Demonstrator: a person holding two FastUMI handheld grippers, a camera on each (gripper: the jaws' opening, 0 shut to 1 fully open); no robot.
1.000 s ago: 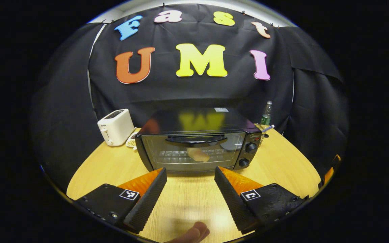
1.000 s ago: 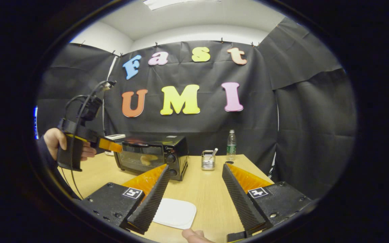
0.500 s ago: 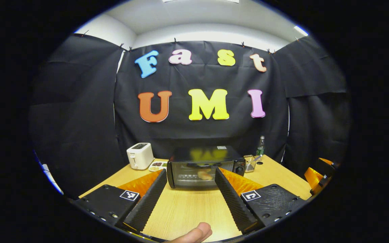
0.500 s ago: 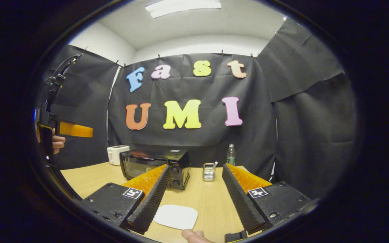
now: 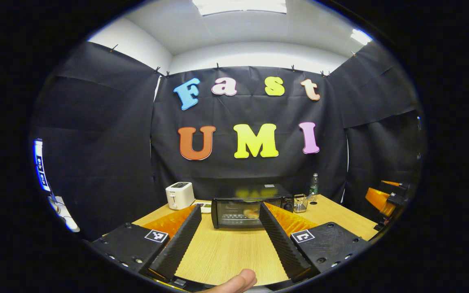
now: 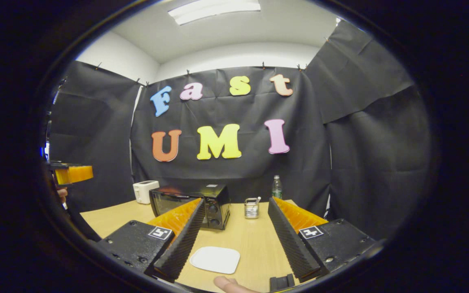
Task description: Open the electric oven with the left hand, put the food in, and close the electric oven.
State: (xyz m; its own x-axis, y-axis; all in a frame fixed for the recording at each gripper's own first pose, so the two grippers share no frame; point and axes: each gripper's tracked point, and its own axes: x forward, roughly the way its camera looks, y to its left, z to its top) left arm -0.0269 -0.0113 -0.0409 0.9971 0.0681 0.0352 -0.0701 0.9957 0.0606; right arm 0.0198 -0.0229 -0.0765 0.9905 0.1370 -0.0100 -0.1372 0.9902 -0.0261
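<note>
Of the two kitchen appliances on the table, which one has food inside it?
The black electric oven: a piece of food shows through its glass door. The white toaster to its left shows none.

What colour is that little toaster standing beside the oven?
White. The toaster shows best in the left gripper view, just left of the black oven.

Left gripper (image 5: 228,211) and right gripper (image 6: 234,205): fingers spread, holding nothing.

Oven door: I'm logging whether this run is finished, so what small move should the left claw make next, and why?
Probably none beyond resting. The oven door looks closed with the food behind its glass, and the plate sits bare. The left claw is open and well back from the oven; the right claw is open too. I'd simply set both down.
</note>
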